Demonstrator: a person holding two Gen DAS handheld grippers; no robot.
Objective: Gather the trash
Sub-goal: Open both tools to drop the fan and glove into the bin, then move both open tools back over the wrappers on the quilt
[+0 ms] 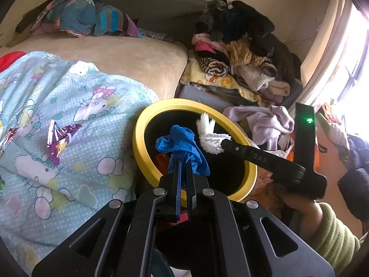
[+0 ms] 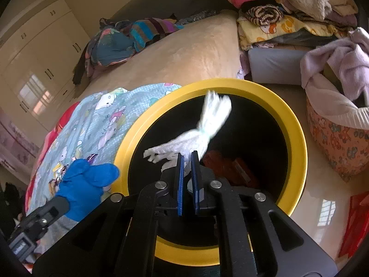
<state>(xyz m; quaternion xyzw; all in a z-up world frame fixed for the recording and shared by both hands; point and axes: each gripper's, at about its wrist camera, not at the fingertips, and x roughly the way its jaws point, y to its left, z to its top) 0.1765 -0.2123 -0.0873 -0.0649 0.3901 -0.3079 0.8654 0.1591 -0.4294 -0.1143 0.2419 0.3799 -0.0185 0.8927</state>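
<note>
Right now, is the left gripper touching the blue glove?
Touching. The left wrist view shows the left gripper closed on the blue glove, above the yellow bin.

The yellow-rimmed bin [image 2: 297,124] has a wide, dark mouth, open from above. The bed's edge and its blue printed blanket [image 1: 69,106] crowd the bin's left side; a floral basket [image 2: 334,138] heaped with lilac cloth stands near its right.

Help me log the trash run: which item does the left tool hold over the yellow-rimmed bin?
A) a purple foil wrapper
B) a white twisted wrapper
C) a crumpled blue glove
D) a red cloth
C: the left tool is shut on the crumpled blue glove above the yellow-rimmed bin.
</note>
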